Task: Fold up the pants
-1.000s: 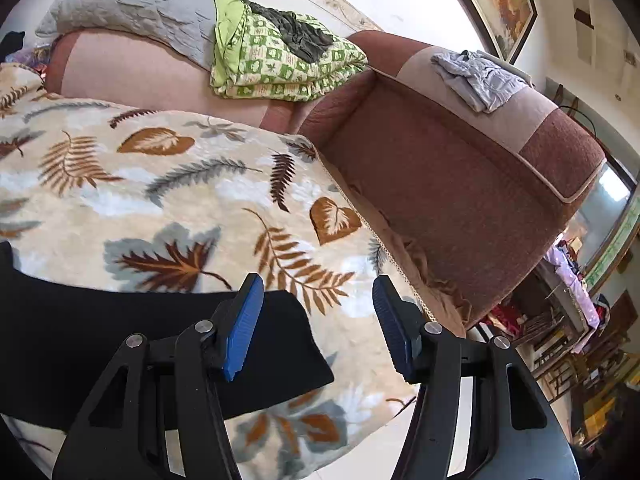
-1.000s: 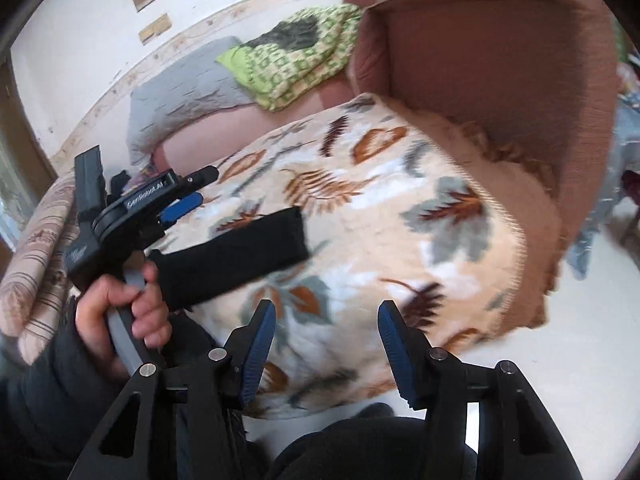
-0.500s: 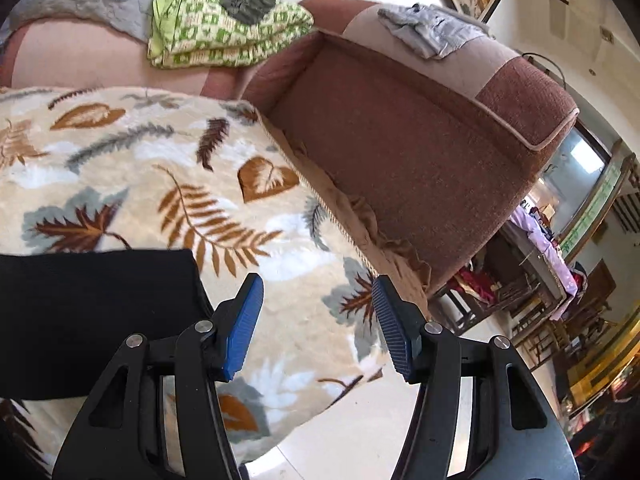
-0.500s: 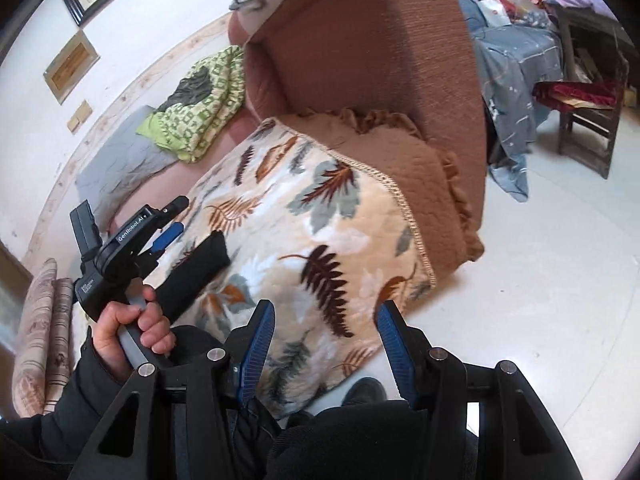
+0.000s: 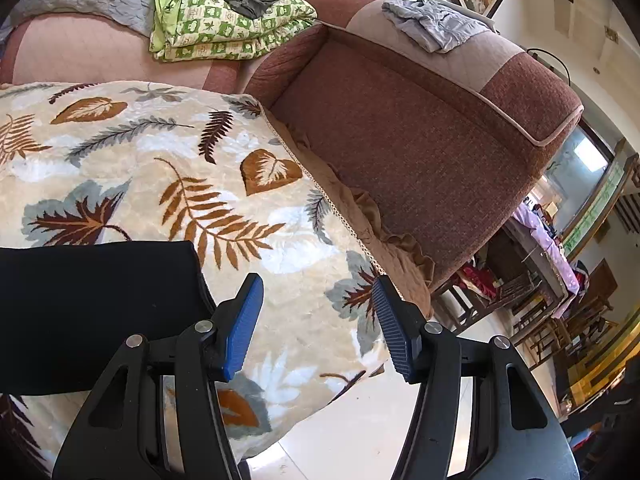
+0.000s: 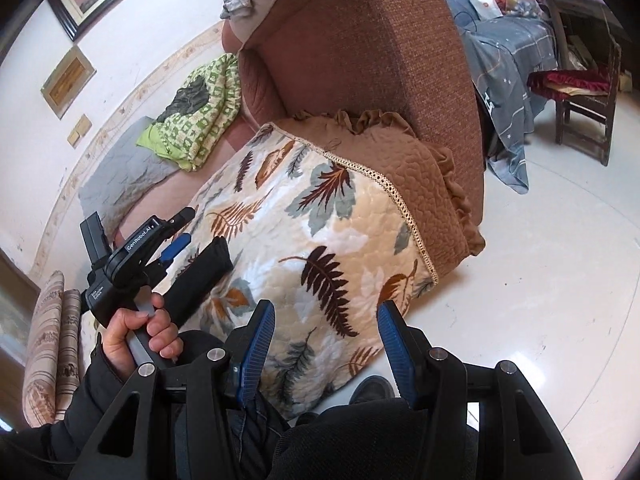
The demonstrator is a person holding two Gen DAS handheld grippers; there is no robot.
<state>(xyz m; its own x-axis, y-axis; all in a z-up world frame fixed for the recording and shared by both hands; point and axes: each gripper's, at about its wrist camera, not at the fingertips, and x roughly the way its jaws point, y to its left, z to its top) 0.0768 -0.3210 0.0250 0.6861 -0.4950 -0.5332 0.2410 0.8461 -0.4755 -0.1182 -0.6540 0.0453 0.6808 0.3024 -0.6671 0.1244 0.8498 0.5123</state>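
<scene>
Both hand-held grippers, left (image 5: 316,322) and right (image 6: 326,344), gape wide and empty, while the pants (image 5: 96,312) lie as a compact black bundle on the blanket (image 5: 240,200), apparently folded, little left.

Pants (image 5: 92,316) were plain black. Blanket (image 5: 160,168) was cream with brown, rust and grey-blue leaf and fern print. Sofa (image 5: 420,152) was reddish-brown with beige band. Quilt (image 5: 224,20) was green-and-white checked. Gripper pads (image 5: 244,328) were blue on black frames. Floor (image 6: 560,280) was white.
</scene>
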